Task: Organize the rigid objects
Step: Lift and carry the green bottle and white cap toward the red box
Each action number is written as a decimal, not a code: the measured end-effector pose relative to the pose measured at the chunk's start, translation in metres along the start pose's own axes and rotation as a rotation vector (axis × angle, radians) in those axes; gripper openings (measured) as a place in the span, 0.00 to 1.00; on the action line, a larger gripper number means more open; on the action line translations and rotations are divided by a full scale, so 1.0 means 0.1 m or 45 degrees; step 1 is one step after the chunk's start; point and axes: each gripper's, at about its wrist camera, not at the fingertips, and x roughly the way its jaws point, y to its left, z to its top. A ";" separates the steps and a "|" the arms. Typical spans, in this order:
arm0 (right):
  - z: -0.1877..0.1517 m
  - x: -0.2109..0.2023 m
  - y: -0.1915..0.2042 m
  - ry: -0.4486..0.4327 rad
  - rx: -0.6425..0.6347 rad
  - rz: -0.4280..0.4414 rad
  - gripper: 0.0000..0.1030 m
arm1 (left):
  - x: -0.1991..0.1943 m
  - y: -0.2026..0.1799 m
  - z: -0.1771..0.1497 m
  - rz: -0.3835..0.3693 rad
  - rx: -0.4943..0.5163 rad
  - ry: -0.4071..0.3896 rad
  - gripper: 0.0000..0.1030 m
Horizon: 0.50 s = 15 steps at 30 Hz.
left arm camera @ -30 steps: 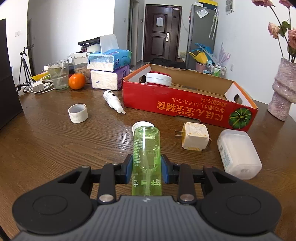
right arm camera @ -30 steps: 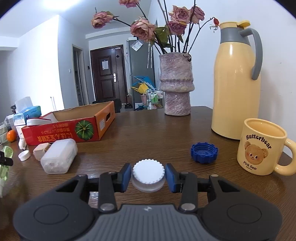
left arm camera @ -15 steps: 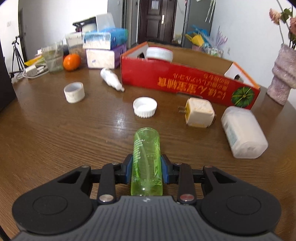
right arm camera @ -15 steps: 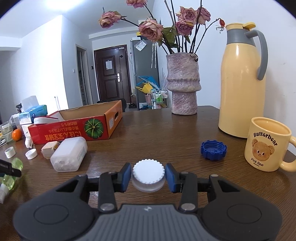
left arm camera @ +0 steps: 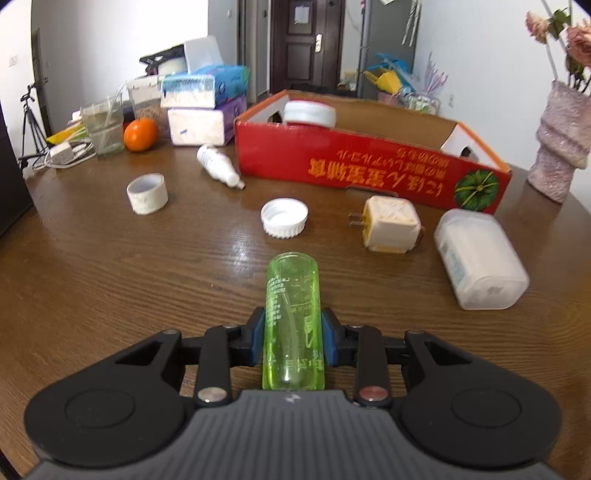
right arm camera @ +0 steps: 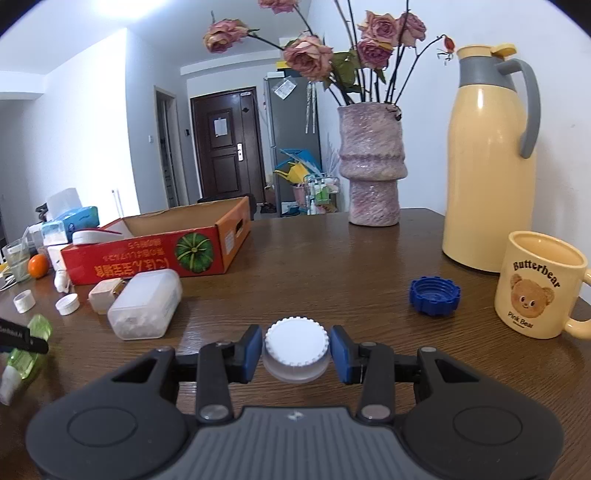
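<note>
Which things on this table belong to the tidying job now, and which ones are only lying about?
In the job:
- clear green plastic bottle, clamped in left gripper
- white ribbed screw cap, clamped in right gripper
- red cardboard box

Lying about:
- yellow thermos jug
- cream bear mug
- pink ceramic vase

Both views are daylit and fairly bright, w/ strong fisheye bending; corners fall off to black. In the left wrist view, pale glare streaks the wooden table (left arm camera: 110, 295) just ahead of the green bottle (left arm camera: 291, 317), and the far room is soft, slightly washed out. In the right wrist view a ceiling light (right arm camera: 122, 7) blows out to white at top left, approx. overhead. The thermos (right arm camera: 487, 166) carries a thin vertical highlight. Shadows under objects are short and soft. The left edge looks smeared, possibly motion blur.
</note>
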 end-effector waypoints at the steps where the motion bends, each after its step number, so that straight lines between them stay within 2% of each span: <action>1: 0.00 -0.01 0.02 0.002 -0.005 0.007 0.38 | -0.03 0.00 0.01 -0.010 0.006 -0.011 0.30; 15: 0.18 -0.12 0.50 -0.015 -0.057 0.104 0.38 | -0.43 0.11 0.11 -0.138 0.046 -0.107 0.30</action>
